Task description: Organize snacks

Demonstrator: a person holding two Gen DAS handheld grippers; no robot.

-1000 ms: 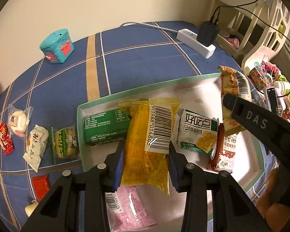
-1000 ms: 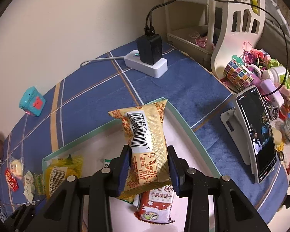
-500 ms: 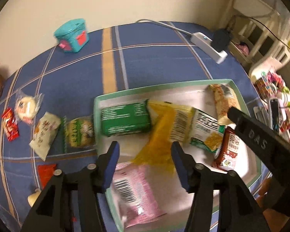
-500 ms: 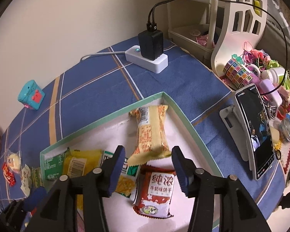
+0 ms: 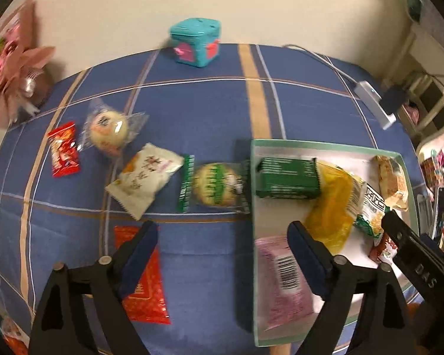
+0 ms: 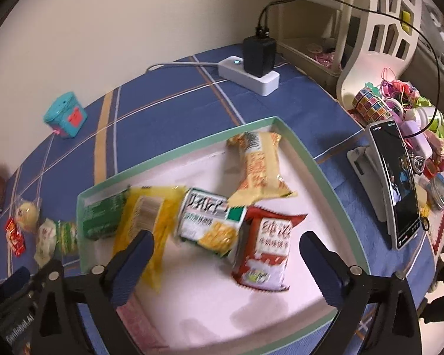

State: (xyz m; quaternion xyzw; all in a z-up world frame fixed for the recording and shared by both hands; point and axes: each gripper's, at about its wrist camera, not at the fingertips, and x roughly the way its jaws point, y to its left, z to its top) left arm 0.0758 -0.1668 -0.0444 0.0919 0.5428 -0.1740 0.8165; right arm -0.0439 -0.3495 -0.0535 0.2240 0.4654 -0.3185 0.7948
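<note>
A green-rimmed white tray holds several snack packets: a dark green one, a yellow one, a pink one, a cracker pack, a red-and-white biscuit pack and a tan packet. My left gripper hangs over the tray's left rim, jaws still opening, nothing between them. My right gripper is over the tray, jaws opening, above the biscuit pack without touching it. Loose on the blue cloth lie a green-striped cake, a white packet, a round bun and two red packets.
A teal cube toy stands by the wall. A white power strip with a black charger lies at the back. A phone on a stand and a clutter of trinkets sit right of the tray. Pink wrapping lies far left.
Both grippers let go: the yellow packet and the tan packet now lie in the tray. The left gripper moved left past the tray's rim; the right drew back a little. Both jaws widened.
</note>
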